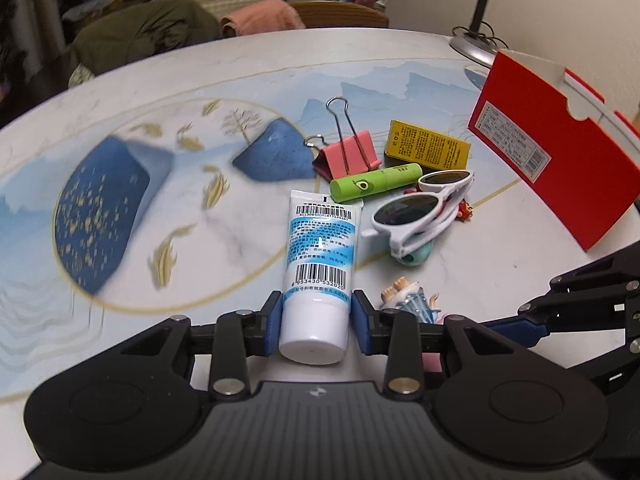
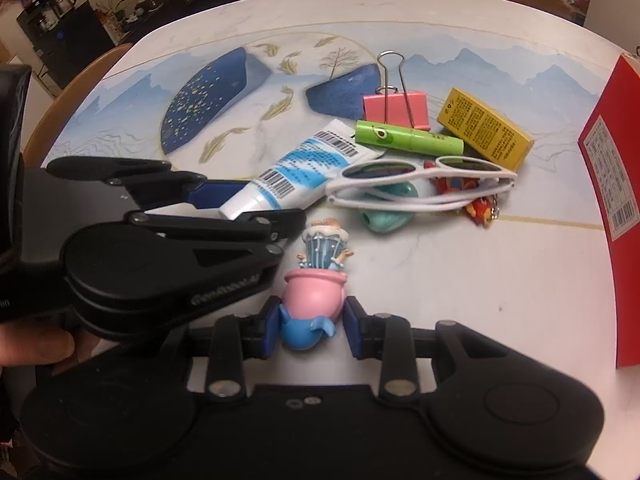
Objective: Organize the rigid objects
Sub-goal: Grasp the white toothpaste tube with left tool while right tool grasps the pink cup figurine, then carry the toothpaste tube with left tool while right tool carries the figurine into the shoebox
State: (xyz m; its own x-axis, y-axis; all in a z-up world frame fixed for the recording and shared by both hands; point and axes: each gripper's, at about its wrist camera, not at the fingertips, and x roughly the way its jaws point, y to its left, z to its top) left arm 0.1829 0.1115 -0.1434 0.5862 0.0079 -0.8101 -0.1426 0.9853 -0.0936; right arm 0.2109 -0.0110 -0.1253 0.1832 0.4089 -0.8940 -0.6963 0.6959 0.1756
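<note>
My left gripper [image 1: 316, 322] is shut on the cap end of a white and blue tube [image 1: 320, 264], which lies on the table. The tube also shows in the right wrist view [image 2: 296, 176], with the left gripper [image 2: 224, 204] around its cap end. My right gripper [image 2: 309, 326] has its blue pads on both sides of a pink and blue figurine [image 2: 316, 280] lying on the table; the figurine also shows in the left wrist view [image 1: 412, 298]. Beyond lie white sunglasses [image 1: 420, 208], a green stick [image 1: 376, 182], a pink binder clip [image 1: 348, 152] and a yellow box [image 1: 426, 148].
A red box [image 1: 556, 148] stands at the right, with a lamp base [image 1: 472, 46] behind it. A teal object [image 2: 388, 212] and a red keychain [image 2: 476, 200] lie under the sunglasses [image 2: 420, 184]. Chairs with clothes stand beyond the table's far edge.
</note>
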